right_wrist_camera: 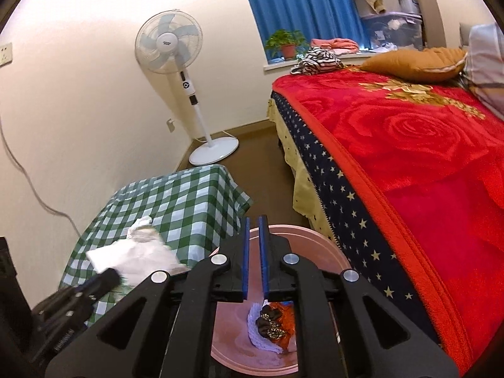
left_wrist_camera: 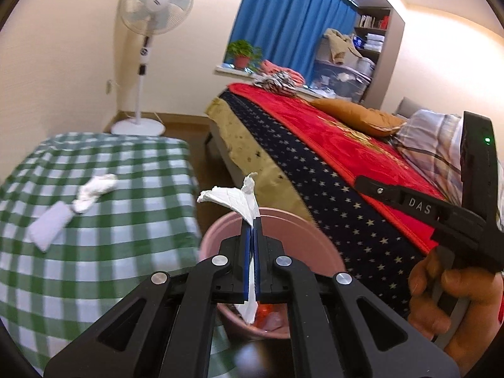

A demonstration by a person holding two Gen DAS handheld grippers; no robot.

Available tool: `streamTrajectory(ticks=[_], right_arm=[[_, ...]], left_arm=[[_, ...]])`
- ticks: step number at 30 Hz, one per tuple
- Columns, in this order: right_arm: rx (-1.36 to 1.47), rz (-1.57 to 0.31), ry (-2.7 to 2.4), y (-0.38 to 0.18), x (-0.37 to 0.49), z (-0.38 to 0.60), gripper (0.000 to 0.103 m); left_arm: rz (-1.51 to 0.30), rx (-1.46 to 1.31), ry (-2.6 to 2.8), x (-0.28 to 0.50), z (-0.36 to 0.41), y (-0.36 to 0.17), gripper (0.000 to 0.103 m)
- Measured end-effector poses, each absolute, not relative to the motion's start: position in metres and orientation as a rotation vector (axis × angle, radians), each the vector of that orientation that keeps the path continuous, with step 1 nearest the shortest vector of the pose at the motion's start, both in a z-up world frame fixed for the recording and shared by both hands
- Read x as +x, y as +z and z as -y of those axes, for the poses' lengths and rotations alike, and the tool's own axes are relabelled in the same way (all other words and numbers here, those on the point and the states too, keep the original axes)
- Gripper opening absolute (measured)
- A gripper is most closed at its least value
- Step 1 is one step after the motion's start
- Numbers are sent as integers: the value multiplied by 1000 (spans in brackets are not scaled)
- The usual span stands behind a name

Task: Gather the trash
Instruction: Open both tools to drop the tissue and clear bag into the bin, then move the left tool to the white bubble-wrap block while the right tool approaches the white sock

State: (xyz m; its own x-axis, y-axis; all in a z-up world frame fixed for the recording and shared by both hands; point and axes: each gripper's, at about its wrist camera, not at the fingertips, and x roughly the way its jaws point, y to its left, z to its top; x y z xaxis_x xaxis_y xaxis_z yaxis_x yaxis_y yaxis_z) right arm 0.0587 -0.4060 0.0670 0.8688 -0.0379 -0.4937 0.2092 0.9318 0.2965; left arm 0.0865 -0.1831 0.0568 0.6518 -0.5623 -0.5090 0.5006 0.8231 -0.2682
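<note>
white tissue [left_wrist_camera: 239, 200] pinched between the 2 blue-lined fingers of the left gripper [left_wrist_camera: 252, 236], its crumpled upper end standing above the fingertips and its lower end hanging below them, directly over the pink bin [left_wrist_camera: 283, 220]. inside the pink bin [right_wrist_camera: 318, 239], seen from the right wrist view, lie a white wad, a dark brown scrap and an orange scrap [right_wrist_camera: 285, 318]. the right gripper [right_wrist_camera: 254, 230] is also above the pink bin, its fingers slightly parted with a narrow gap between them and nothing held. left of the pink bin stands a table under a green checked cloth [left_wrist_camera: 94, 252]; on the cloth rest 1 crumpled white tissue [left_wrist_camera: 94, 190] and, touching it, 1 flat pale packet [left_wrist_camera: 50, 225]. right of the pink bin runs a bed with a red rose blanket [right_wrist_camera: 409, 141] and a navy starred border. beyond the pink bin, against the far wall, stands a white pedestal fan [left_wrist_camera: 154, 9]; further along are a blue curtain [left_wrist_camera: 293, 15] and a potted plant [left_wrist_camera: 242, 52] on the sill.
</note>
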Motion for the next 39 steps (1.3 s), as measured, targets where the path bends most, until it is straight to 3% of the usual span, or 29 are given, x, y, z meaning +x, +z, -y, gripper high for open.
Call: streamTrajectory(ticks=[3, 4, 28, 39], right_arm=[[350, -495, -145, 67, 57, 408, 42], [349, -493, -147, 67, 57, 408, 43], [187, -528, -71, 69, 67, 348, 44], [112, -515, -17, 68, 81, 309, 39]], left_arm=[[-631, -100, -611, 90, 192, 52, 14], [-633, -101, -610, 91, 192, 51, 15], [-615, -166, -446, 88, 95, 41, 15], [-615, -137, -225, 114, 37, 11, 15]])
